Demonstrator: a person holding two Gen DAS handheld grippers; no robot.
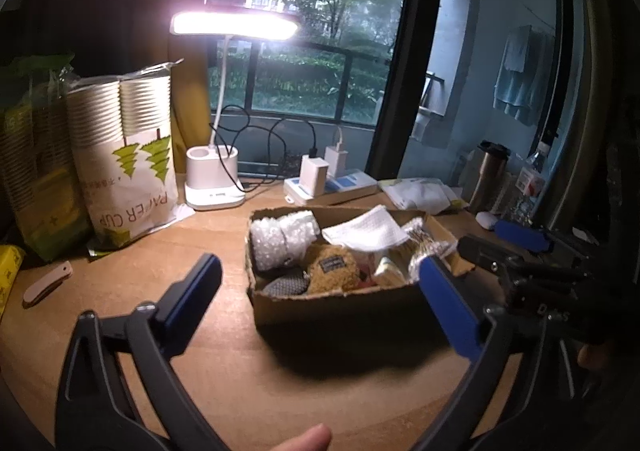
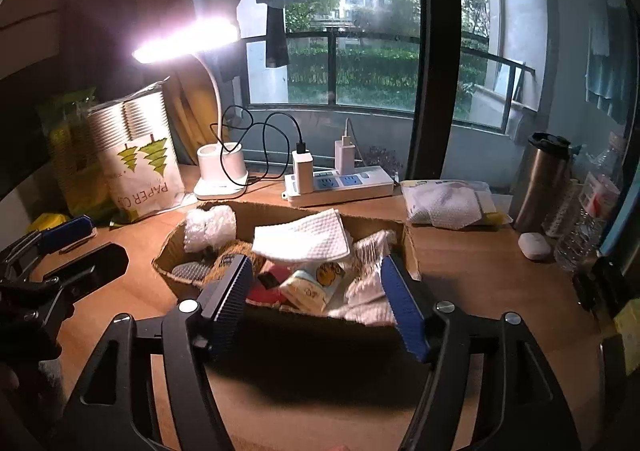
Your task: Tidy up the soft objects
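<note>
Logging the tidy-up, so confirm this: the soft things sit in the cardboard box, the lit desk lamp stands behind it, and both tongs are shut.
Wrong on the tongs: both wrist views show the left tongs and right tongs open, holding nothing. The cardboard box and lit desk lamp are as stated.

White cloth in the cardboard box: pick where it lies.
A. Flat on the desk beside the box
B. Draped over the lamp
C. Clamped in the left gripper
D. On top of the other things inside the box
D: the white cloth rests on top of the other soft things inside the cardboard box, and both grippers stand open with nothing between their fingers.
</note>
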